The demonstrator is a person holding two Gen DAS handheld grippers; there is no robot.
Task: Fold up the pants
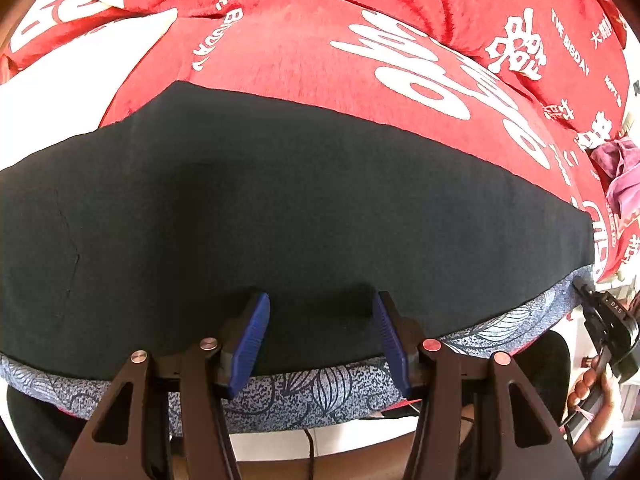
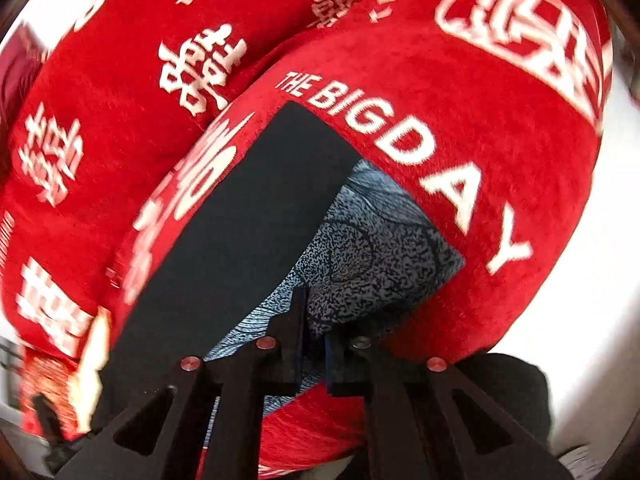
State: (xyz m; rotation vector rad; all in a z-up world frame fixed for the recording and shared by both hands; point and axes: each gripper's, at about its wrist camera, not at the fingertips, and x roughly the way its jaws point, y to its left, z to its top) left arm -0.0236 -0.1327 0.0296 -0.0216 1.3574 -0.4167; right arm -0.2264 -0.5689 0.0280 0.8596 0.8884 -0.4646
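The pants (image 1: 280, 208) lie flat on a red blanket: a black side on top, with a blue-grey leaf-patterned layer (image 1: 304, 392) showing along the near edge. My left gripper (image 1: 320, 320) is open, its blue pads (image 1: 256, 336) resting over the near edge of the black cloth. My right gripper (image 2: 314, 328) is shut on the patterned cloth (image 2: 376, 248) at the pants' corner, beside the black layer (image 2: 248, 232). It also shows in the left wrist view (image 1: 588, 300), at the right end of the pants.
The red blanket with white lettering (image 1: 360, 40) (image 2: 480, 120) covers the surface under and beyond the pants. A purple cloth (image 1: 620, 168) lies at the far right. White bedding (image 1: 60, 92) shows at the left. A hand (image 1: 592, 400) holds the right gripper.
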